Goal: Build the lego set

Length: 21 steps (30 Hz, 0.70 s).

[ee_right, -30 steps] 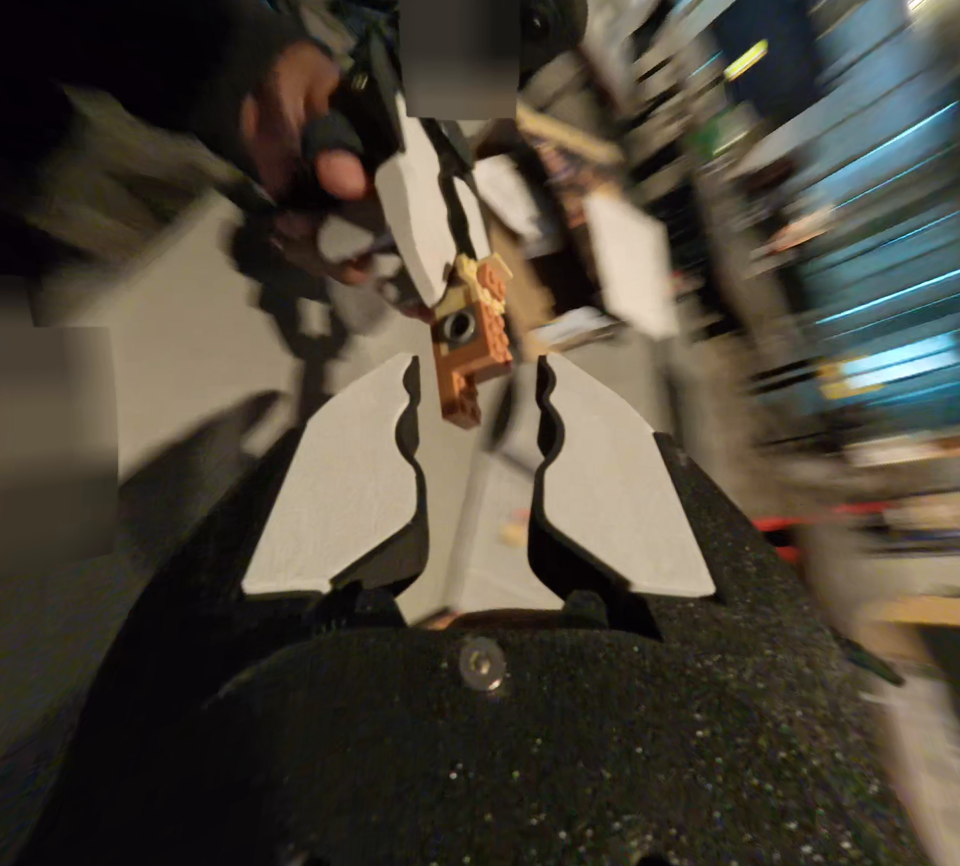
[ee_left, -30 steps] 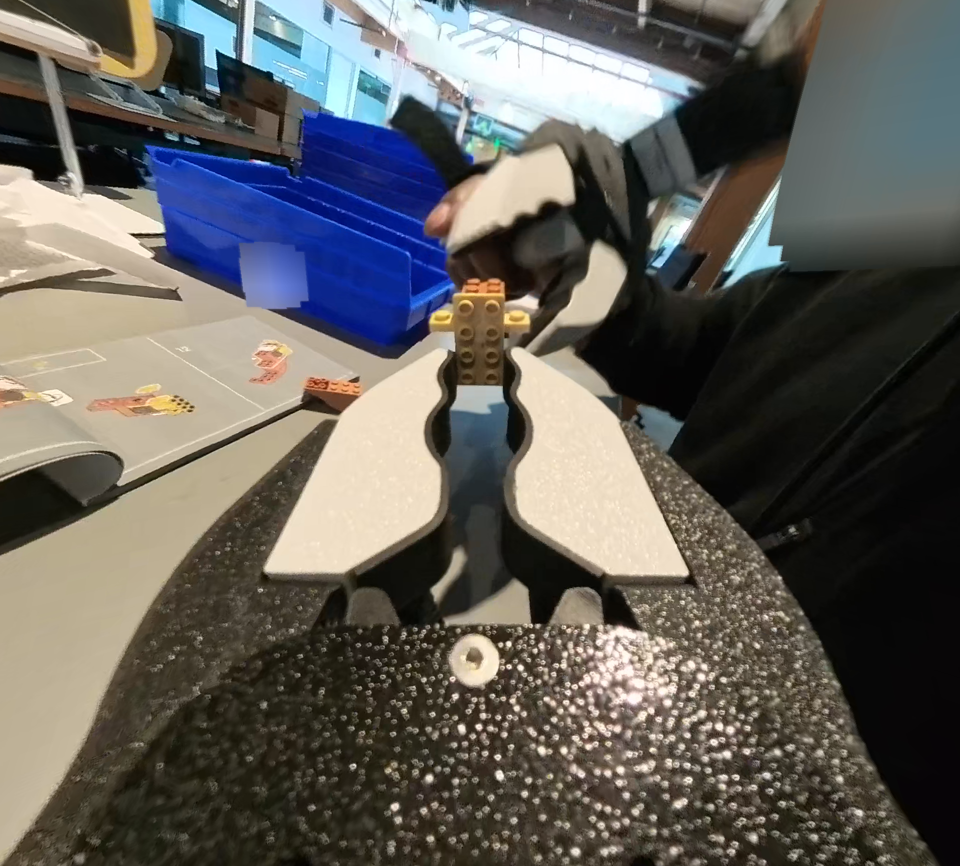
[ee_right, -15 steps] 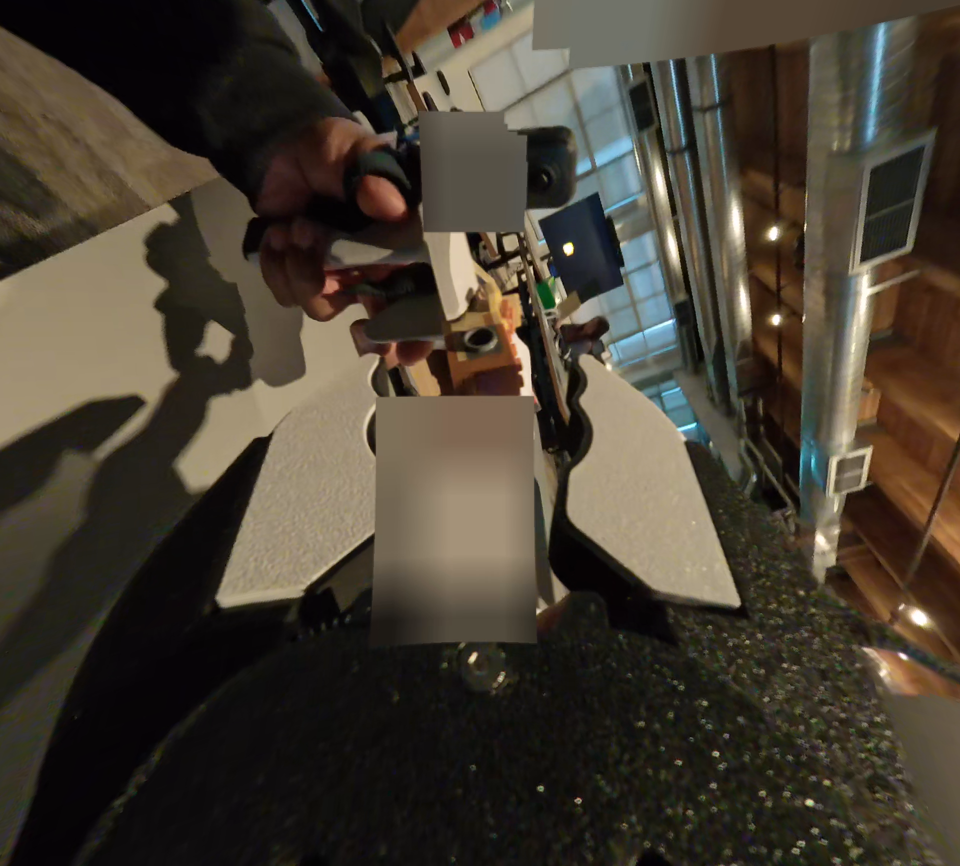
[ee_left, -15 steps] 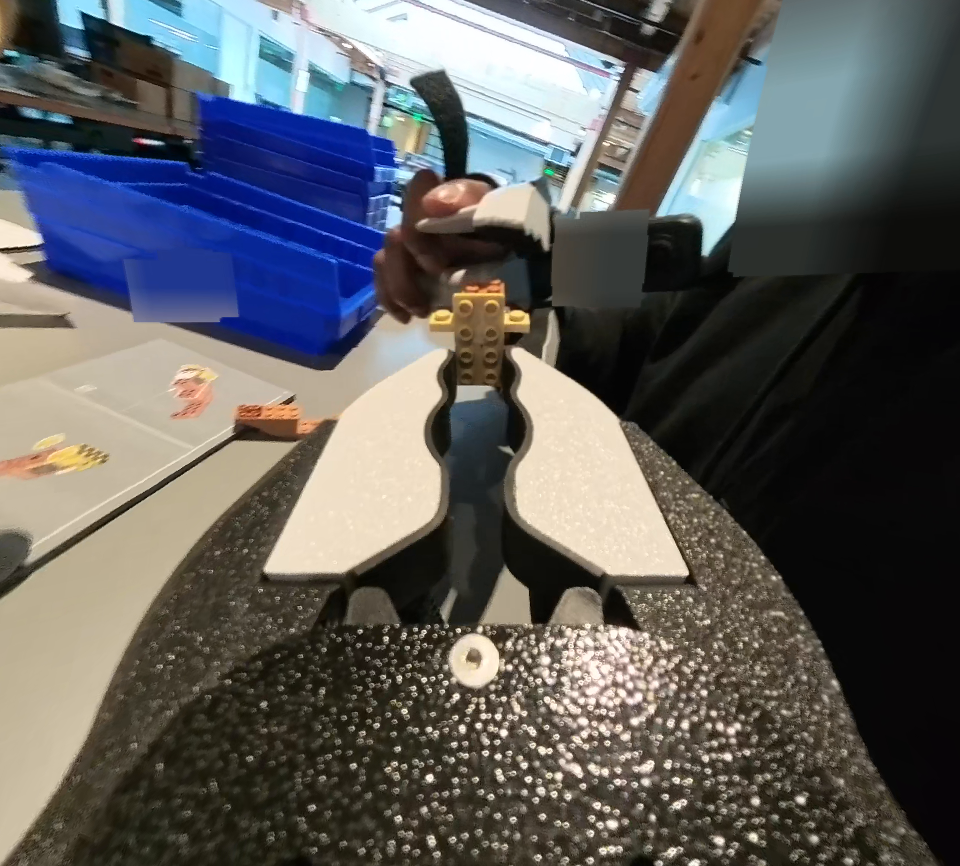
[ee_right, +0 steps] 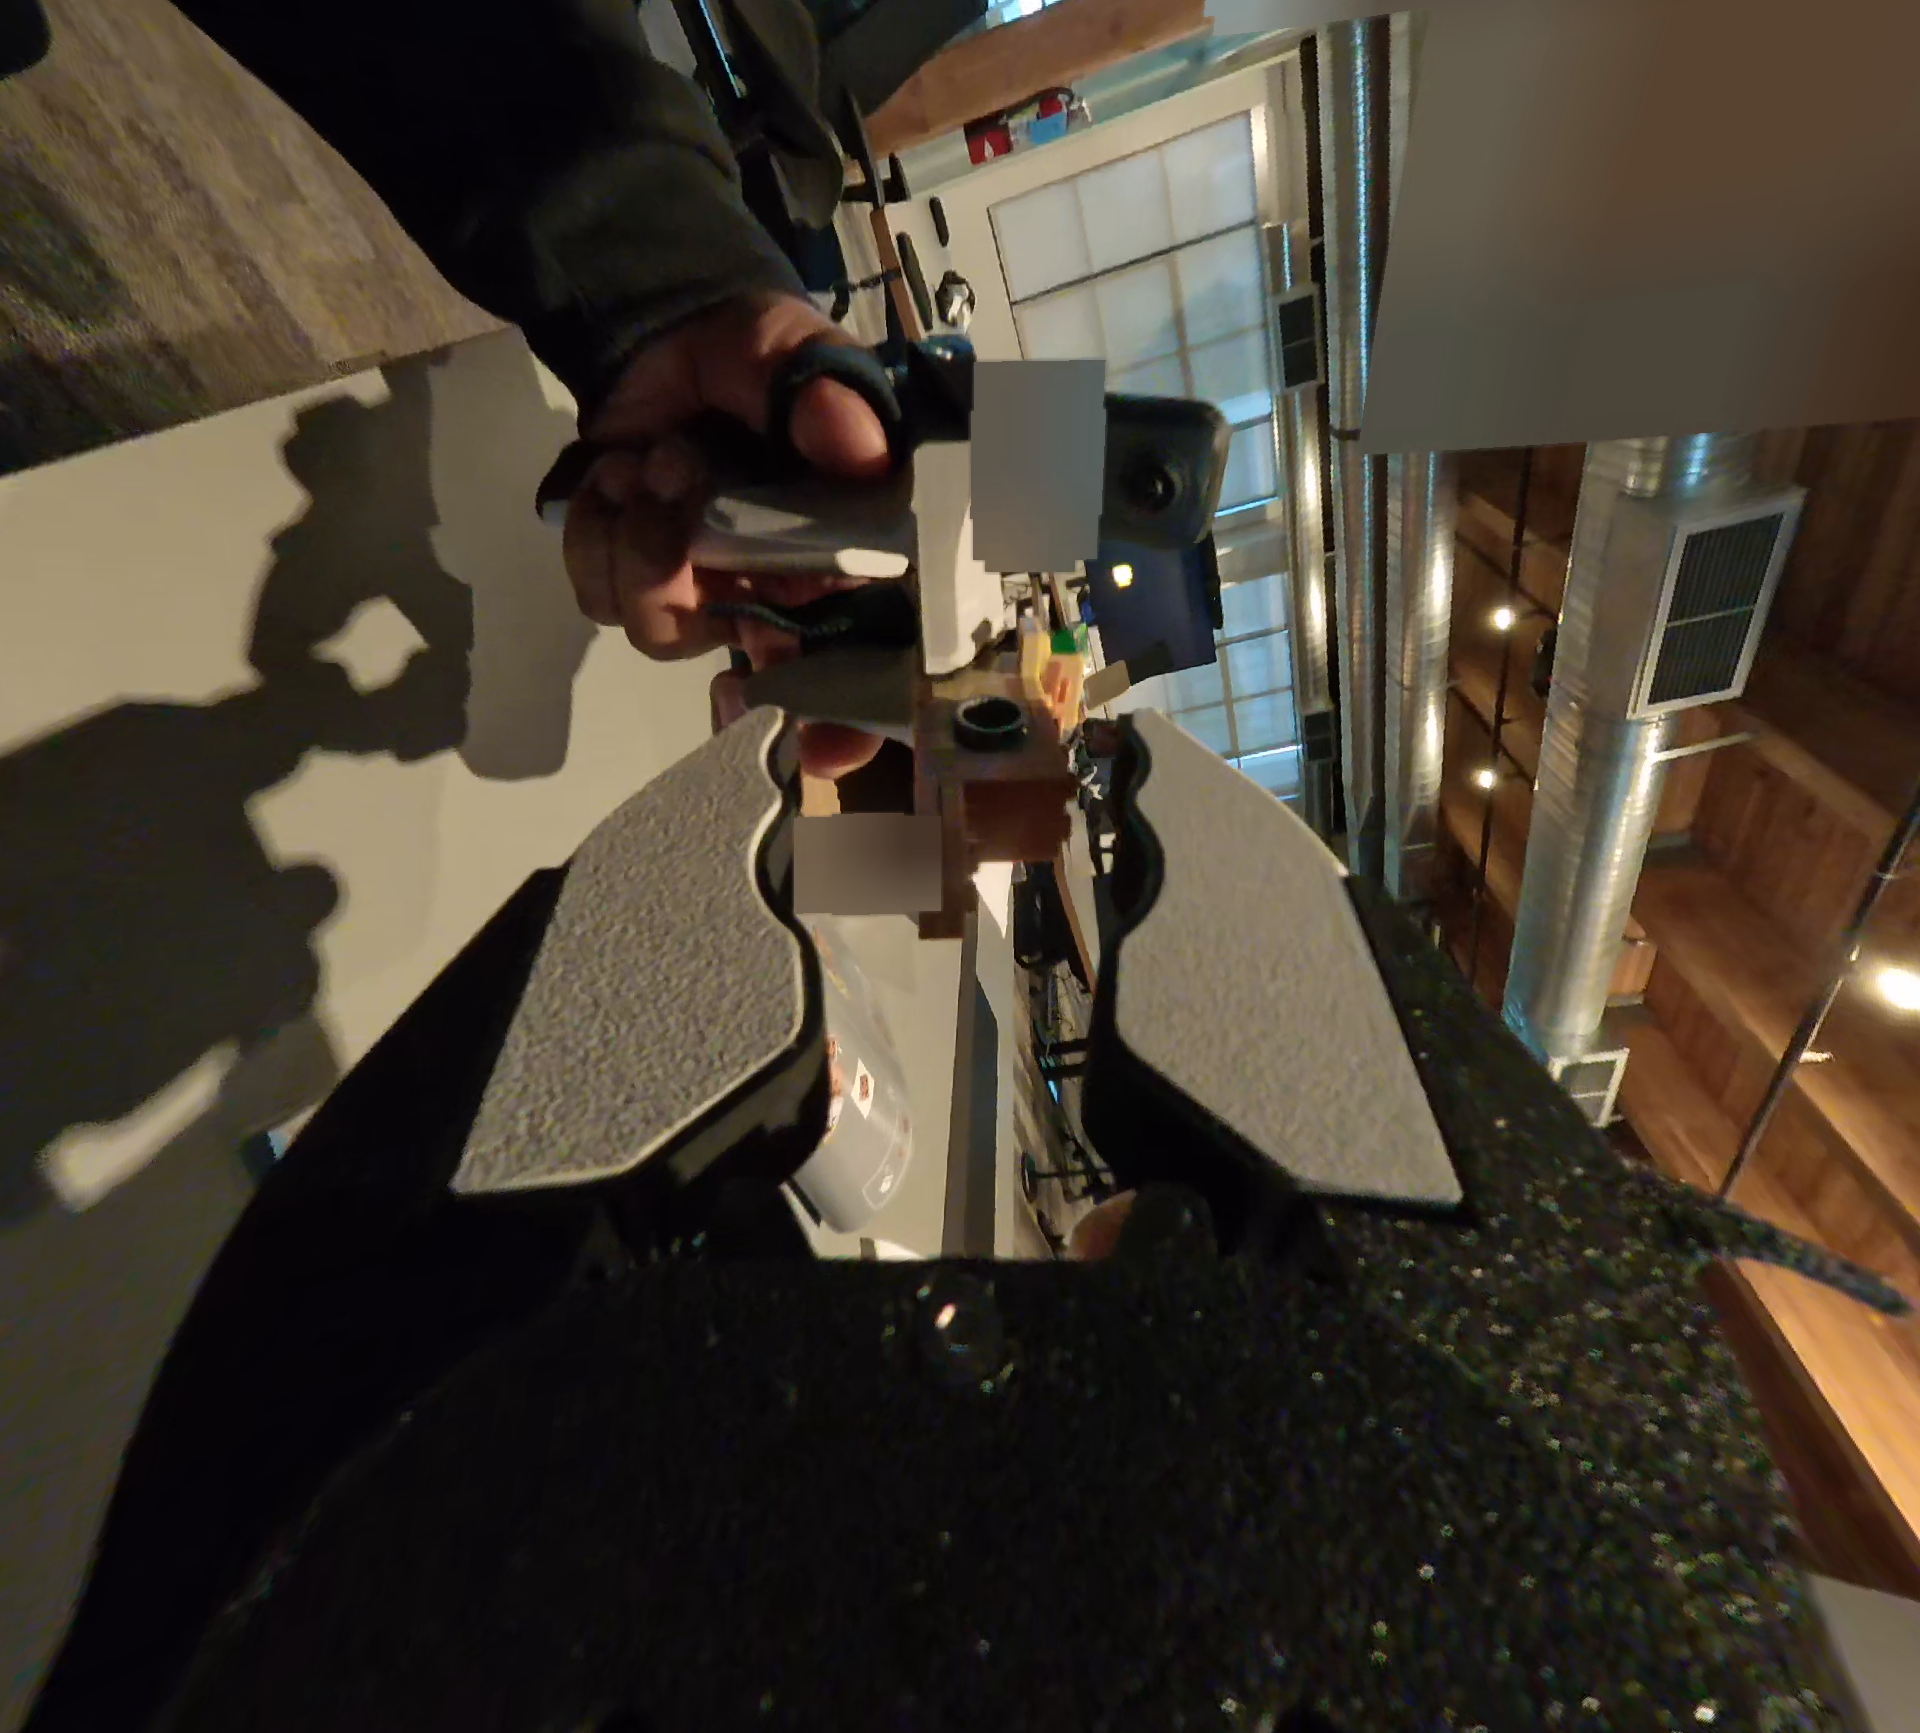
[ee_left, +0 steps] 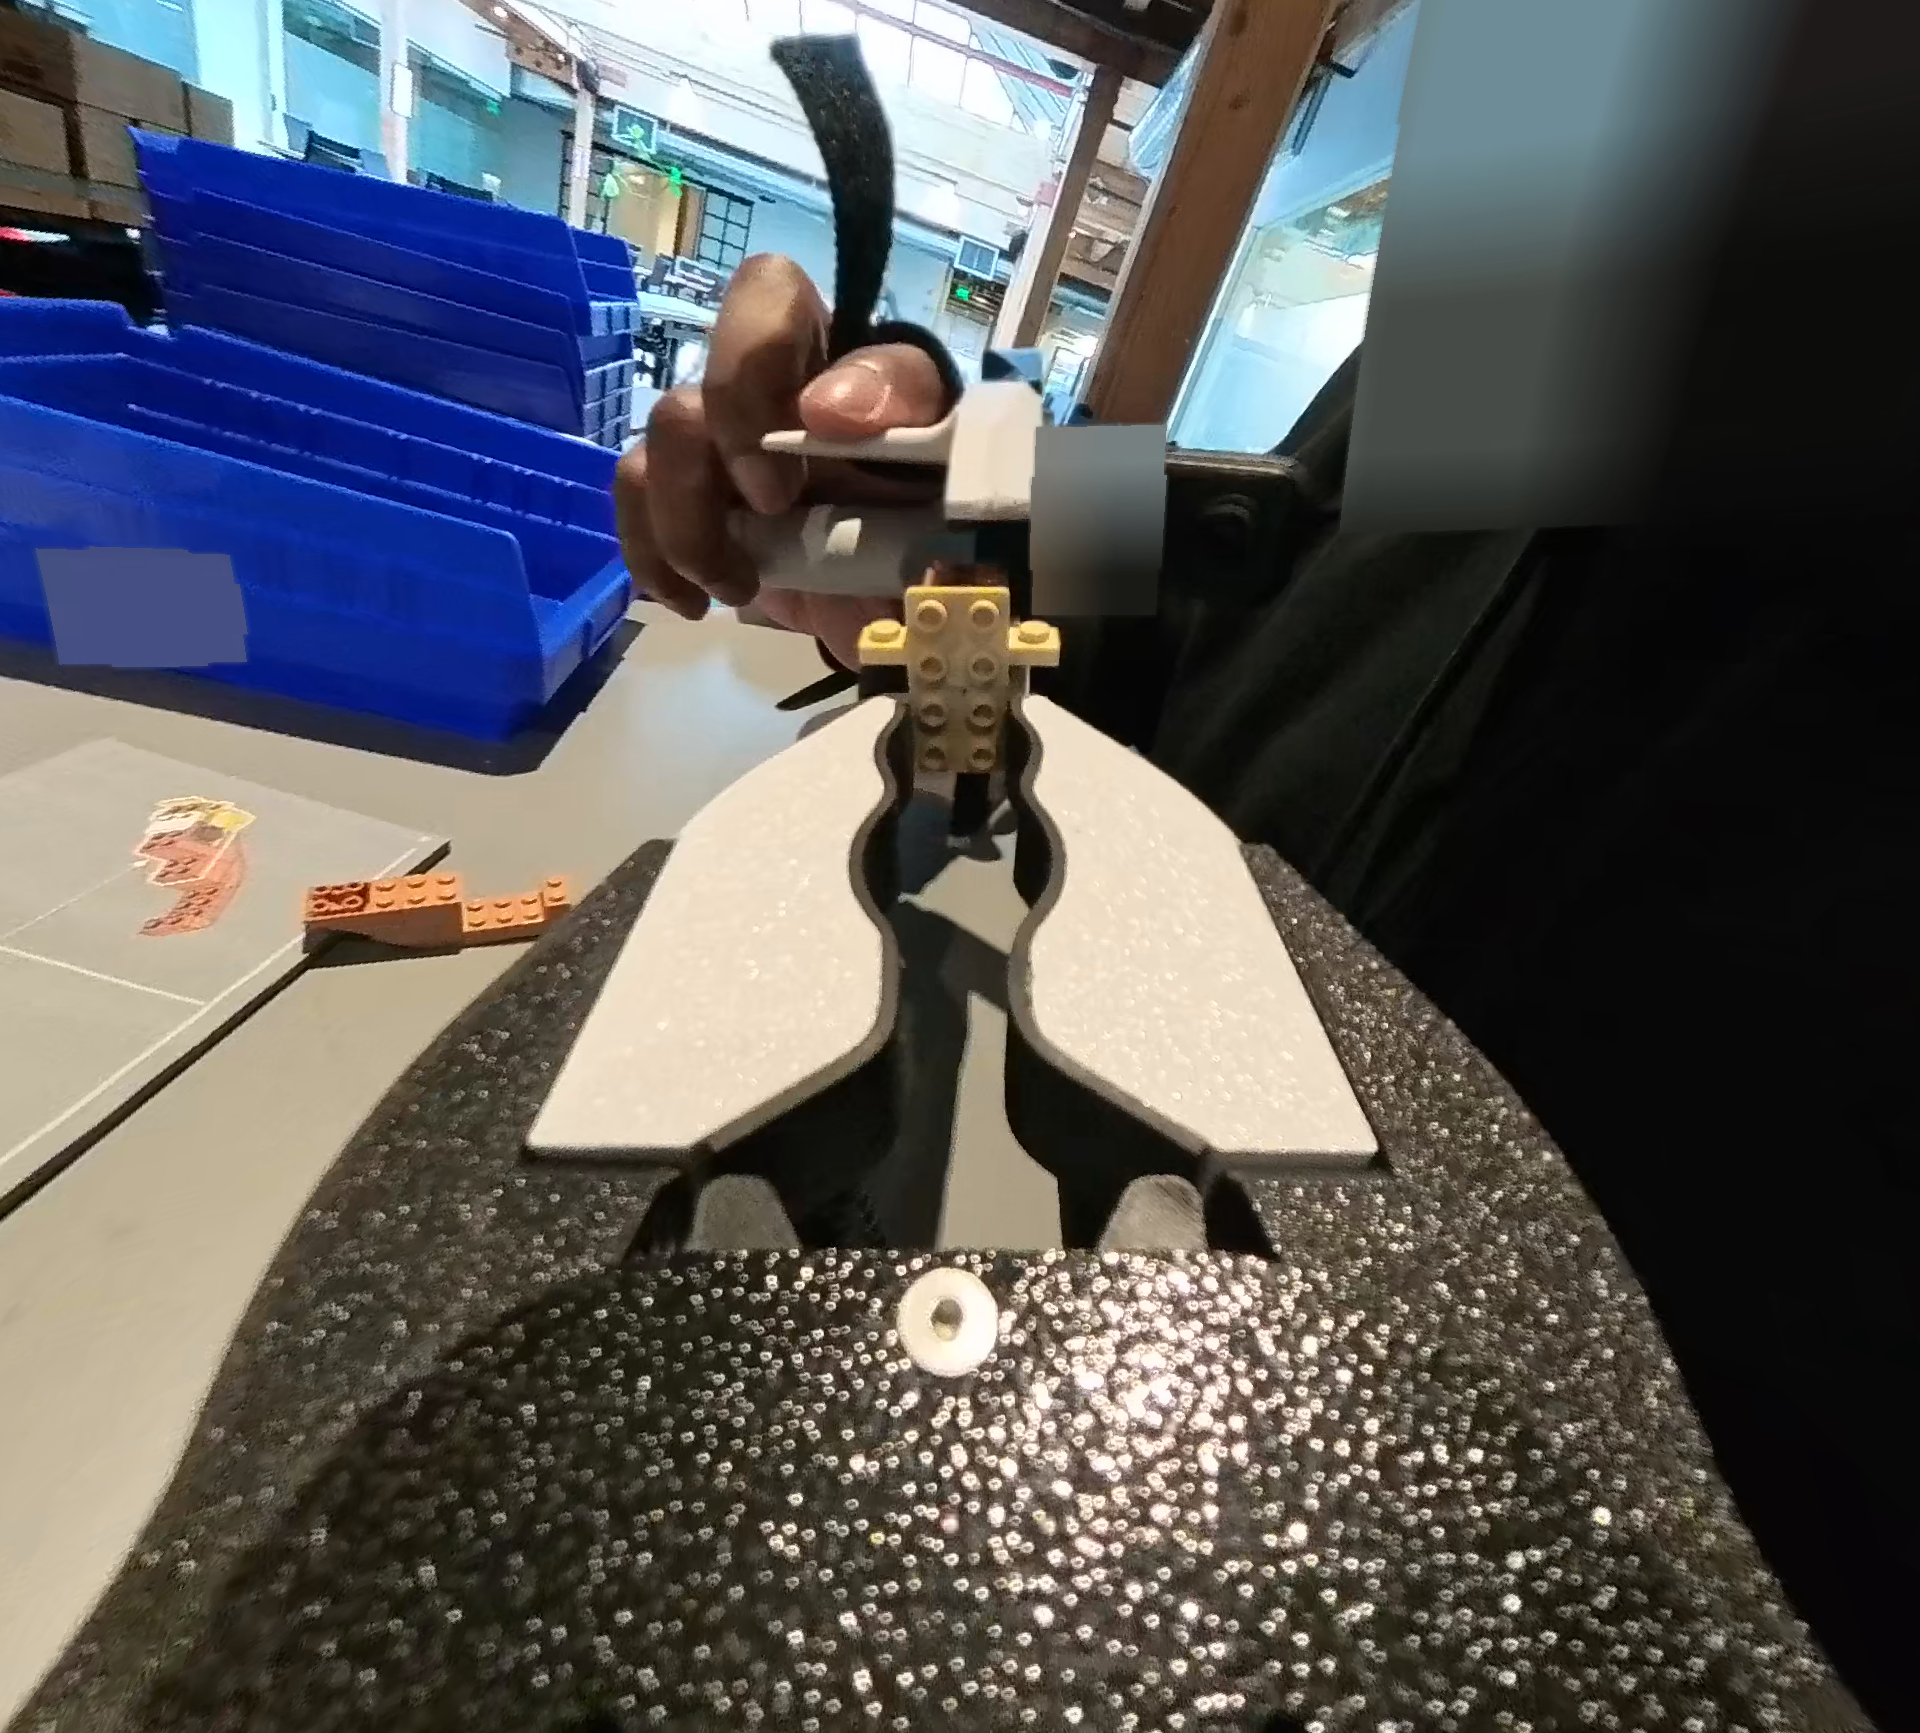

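Left gripper [ee_left: 958, 748] is clamped right at its tips on a small tan lego assembly [ee_left: 958, 675], studs turned toward the camera, with a pale yellow plate sticking out on both sides near the top and a bit of brown brick peeking out behind. It's held up off the grey bench [ee_left: 208, 1164], pretty much upright.

Just past that assembly, the right gripper [ee_left: 883, 520] is seen turned sideways, wrapped in a bare hand [ee_left: 727, 478] with a black strap [ee_left: 847, 177] curling up above it. From the right wrist view, the right gripper [ee_right: 951, 748] is spread wide, nothing pinched between the fingers [ee_right: 665, 956], and the brown underside of the lego assembly [ee_right: 997, 779] sits between the tips, apparently not touched by them. Part of it is blurred over, so contact can't be called for sure. The left gripper [ee_right: 935, 603] and the hand on it [ee_right: 707, 499] are seen just beyond.

Down to the left of the left gripper, a loose reddish-brown lego piece [ee_left: 436, 909] is lying on the bench, right at the edge of an open instruction booklet [ee_left: 156, 904]. Farther out to the left, a stack of blue bins [ee_left: 364, 395] is parked on the bench. To the right, a dark jacket [ee_left: 1558, 852] fills the frame.
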Available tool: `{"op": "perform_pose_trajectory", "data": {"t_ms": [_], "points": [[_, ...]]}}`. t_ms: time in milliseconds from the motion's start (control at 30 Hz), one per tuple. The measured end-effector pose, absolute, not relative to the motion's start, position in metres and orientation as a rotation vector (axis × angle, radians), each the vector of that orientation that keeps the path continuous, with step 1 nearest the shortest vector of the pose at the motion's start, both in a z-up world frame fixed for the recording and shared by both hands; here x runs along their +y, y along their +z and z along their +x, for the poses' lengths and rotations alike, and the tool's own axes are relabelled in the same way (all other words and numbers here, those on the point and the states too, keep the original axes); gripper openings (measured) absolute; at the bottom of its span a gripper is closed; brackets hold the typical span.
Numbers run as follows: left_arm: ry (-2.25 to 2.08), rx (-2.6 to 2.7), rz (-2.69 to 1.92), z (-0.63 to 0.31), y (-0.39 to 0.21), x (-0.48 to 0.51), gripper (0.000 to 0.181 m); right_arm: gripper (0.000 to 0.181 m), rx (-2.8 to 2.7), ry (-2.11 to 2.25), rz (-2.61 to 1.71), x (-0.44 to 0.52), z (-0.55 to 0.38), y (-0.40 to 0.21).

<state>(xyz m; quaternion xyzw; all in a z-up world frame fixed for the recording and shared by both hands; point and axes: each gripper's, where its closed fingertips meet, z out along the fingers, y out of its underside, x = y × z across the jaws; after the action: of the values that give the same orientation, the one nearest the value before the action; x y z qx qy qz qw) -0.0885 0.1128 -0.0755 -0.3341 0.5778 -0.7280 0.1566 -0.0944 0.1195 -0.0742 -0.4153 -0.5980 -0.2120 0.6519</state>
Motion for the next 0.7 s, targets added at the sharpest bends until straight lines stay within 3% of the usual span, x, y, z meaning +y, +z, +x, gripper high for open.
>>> {"op": "perform_pose_trajectory", "data": {"t_ms": [700], "points": [[-2.051, 1.770, -0.900, -0.093, -0.079, 0.097, 0.016, 0.031, -1.417, -0.465, -0.916, 0.111, -0.103, -0.072]]}}
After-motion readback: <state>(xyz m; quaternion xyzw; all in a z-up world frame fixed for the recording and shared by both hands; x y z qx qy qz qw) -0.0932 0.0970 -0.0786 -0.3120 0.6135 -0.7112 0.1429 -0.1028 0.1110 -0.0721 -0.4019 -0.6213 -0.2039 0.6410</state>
